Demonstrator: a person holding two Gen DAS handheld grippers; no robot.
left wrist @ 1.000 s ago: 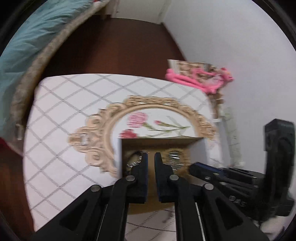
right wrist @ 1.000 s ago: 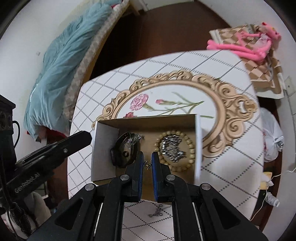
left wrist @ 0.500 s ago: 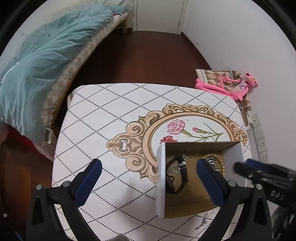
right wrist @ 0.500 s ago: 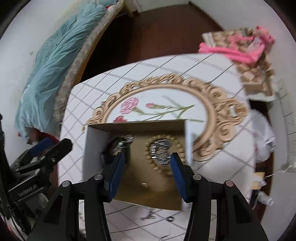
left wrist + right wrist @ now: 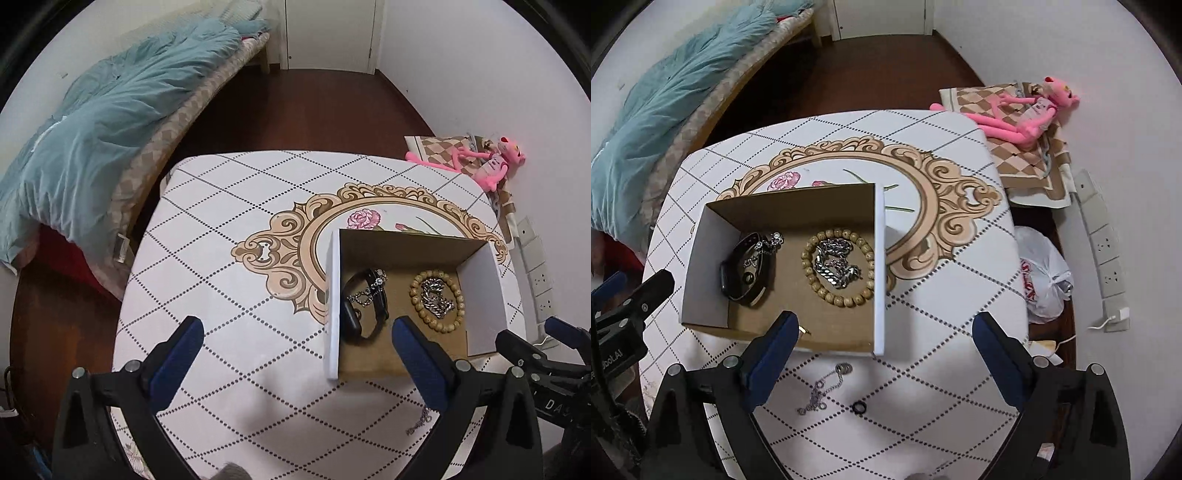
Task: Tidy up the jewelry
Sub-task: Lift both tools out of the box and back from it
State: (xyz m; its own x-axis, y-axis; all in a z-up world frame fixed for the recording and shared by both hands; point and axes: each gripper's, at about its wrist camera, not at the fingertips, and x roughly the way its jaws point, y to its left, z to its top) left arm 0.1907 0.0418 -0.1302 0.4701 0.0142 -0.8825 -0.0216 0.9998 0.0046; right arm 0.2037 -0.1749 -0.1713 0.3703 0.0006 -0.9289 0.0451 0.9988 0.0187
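1. As seen from the left wrist: left gripper, jaws spread wide, nothing between the blue pads, hanging over the table.
   - Cardboard box, open-topped with white outer walls, standing on the table's ornate oval print; the gripper's right finger overlaps the box's near left corner.
   - Black watch, lying in the left part of the box, a thin silver chain draped over its strap.
   - Wooden bead bracelet, lying in the right part of the box, ringing a heavy silver link chain.
   - Right gripper, partly visible at the lower right edge, beside the box.
   - Background: teal duvet on a bed; pink plush toy by the wall.

2. As seen from the right wrist: right gripper, jaws opening, nothing between them, above the near right corner of the box.
   - Watch on the left and bead bracelet on the right, both inside the box, apart from each other.
   - Small gold piece, inside the box at its near edge, just beside the left finger.
   - Loose silver necklace and small black ring, lying on the table outside the box, in front of it.
   - White plastic bag, on the floor beyond the table's right edge.
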